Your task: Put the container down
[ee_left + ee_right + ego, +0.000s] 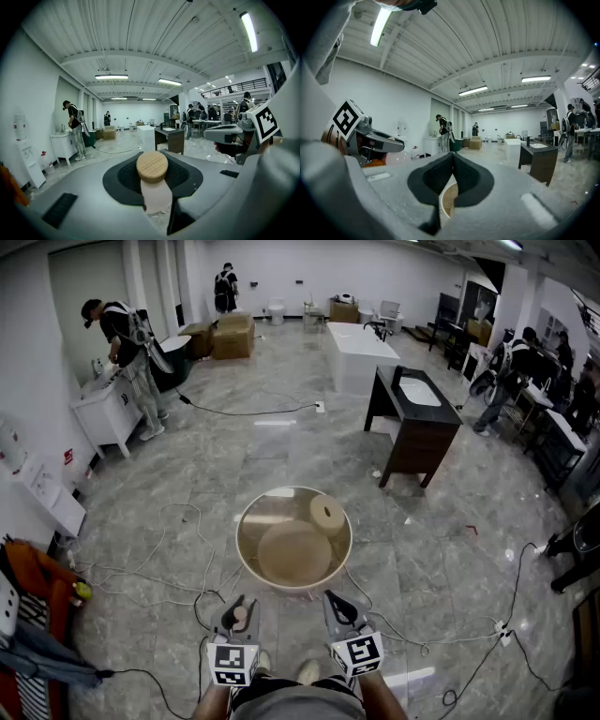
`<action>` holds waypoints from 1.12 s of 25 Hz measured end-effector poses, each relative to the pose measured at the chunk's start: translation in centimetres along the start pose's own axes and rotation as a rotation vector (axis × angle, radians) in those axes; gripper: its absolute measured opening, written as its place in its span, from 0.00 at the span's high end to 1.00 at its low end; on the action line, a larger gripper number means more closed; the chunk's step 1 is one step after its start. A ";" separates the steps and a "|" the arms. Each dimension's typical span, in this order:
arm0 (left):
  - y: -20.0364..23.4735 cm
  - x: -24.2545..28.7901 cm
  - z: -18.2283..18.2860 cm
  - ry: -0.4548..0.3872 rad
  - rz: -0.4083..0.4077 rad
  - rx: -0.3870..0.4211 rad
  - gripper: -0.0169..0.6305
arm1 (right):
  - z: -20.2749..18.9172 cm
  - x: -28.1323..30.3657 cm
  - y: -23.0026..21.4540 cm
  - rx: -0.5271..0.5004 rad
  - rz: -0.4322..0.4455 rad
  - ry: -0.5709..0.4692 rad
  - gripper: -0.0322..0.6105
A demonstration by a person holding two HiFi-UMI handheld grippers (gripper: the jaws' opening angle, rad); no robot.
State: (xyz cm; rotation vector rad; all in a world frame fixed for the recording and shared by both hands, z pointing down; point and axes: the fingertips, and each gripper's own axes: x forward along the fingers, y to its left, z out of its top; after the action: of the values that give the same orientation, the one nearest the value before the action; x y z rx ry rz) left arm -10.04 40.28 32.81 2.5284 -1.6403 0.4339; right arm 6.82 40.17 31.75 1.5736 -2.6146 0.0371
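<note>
Left gripper [236,608] clamped the wooden-lidded container [152,166] between its jaws, held in the air just short of the round table [295,586], probably for setting down there, while right gripper [452,160] hung closed and empty alongside.

Grey marble floor [281,442] carried a round basin [292,586] mid-floor, with loose cables [141,574] trailing beside it. Toward the floor's far edge stood a dark vanity [412,442], a white tub [359,357] and cardboard boxes [232,337].

Your left gripper [157,182] hides the lower body of the container [156,196]. Your right gripper [452,174] covers all but a sliver of the round basin [447,202].
</note>
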 end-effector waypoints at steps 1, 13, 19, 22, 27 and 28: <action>-0.2 0.1 -0.3 0.003 0.000 -0.002 0.79 | -0.1 -0.1 -0.2 -0.001 -0.001 0.000 0.95; -1.6 1.2 0.8 -0.013 0.017 -0.003 0.79 | -0.1 -1.7 -2.3 0.001 -0.013 -0.015 0.95; -3.1 1.8 1.1 -0.013 0.013 -0.005 0.79 | -0.5 -3.0 -4.0 0.016 -0.032 -0.013 0.95; -3.6 2.3 1.3 -0.013 0.004 -0.003 0.79 | -0.3 -2.9 -4.5 0.021 -0.035 -0.020 0.95; -4.1 3.9 1.4 -0.008 -0.004 0.003 0.79 | -1.2 -1.9 -5.4 0.031 -0.025 -0.013 0.95; -4.1 4.3 1.4 -0.005 -0.005 0.004 0.79 | -1.3 -1.5 -5.6 0.033 -0.023 -0.012 0.95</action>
State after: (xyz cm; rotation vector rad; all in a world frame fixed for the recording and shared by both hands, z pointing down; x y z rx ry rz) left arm -4.43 37.83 33.00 2.5382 -1.6363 0.4309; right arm 12.59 38.97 32.74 1.6192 -2.6175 0.0698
